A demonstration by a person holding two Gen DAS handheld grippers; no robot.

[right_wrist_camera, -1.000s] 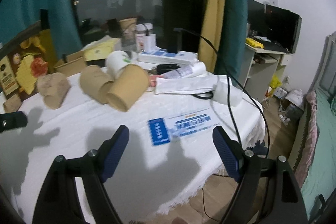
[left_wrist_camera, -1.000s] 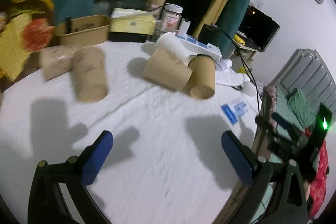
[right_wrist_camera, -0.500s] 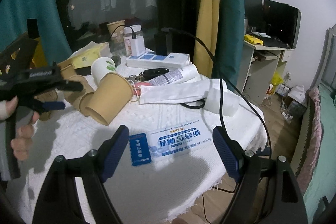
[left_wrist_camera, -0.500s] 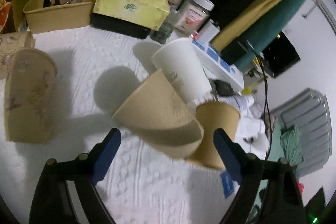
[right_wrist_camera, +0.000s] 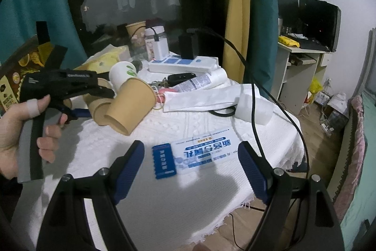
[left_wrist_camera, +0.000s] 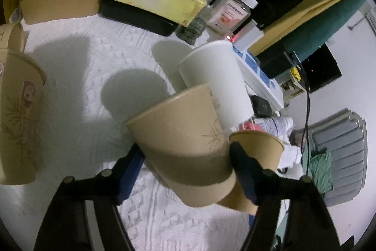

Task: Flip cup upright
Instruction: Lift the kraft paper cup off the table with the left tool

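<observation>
Closing on the tipped brown cup (left_wrist_camera: 185, 145) amid neighbours on the white tablecloth (left_wrist_camera: 77, 77), the left gripper (left_wrist_camera: 185, 157) now pinches its sidewall, right gripper (right_wrist_camera: 192, 166) wide and empty; squeezing could crush it, lifting could roll the white cup (left_wrist_camera: 218, 81).

Six paper cups (left_wrist_camera: 185, 145), two claws (left_wrist_camera: 185, 157)

Bare tablecloth (right_wrist_camera: 164, 208) lies open in front; white cup (left_wrist_camera: 218, 77) and second brown cup (left_wrist_camera: 256, 149) crowd the grasped cup (left_wrist_camera: 185, 138).
</observation>
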